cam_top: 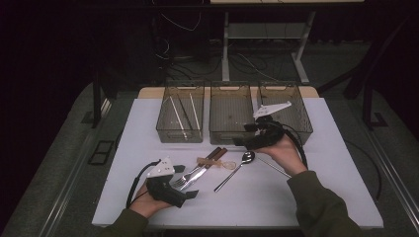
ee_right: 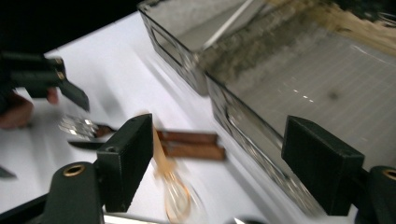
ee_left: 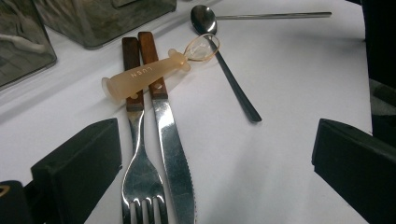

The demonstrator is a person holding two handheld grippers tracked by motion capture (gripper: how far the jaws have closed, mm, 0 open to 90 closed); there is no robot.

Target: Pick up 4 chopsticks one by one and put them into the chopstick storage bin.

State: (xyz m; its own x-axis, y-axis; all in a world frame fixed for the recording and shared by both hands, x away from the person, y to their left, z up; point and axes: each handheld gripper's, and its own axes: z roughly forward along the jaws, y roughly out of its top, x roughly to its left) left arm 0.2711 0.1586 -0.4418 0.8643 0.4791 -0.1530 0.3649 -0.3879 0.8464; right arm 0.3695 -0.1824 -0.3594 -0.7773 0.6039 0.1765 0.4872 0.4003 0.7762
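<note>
Where the person's forearms enter at the near edge of the white surface, the left gripper rests low at the near left, its fingers spread wide and holding nothing. Just beyond them lie a fork and a knife, side by side, tines and blade toward the gripper, brown wooden handles pointing away. A translucent amber baby spoon, marked "LUSN" on its thick stem, lies across both wooden handles, its clear looped bowl touching the neck of a steel spoon. The steel spoon lies to the right of the knife, bowl away from the person, handle slanting toward the near side. A thin metal rod lies beside it on the right. Farther out, the right gripper hovers above the surface at the near wall of the middle bin, its fingers wide apart and empty. Along the far edge stand three smoky clear bins in a row: the left bin holds long pale sticks, the middle bin and the right bin stand next to it.
</note>
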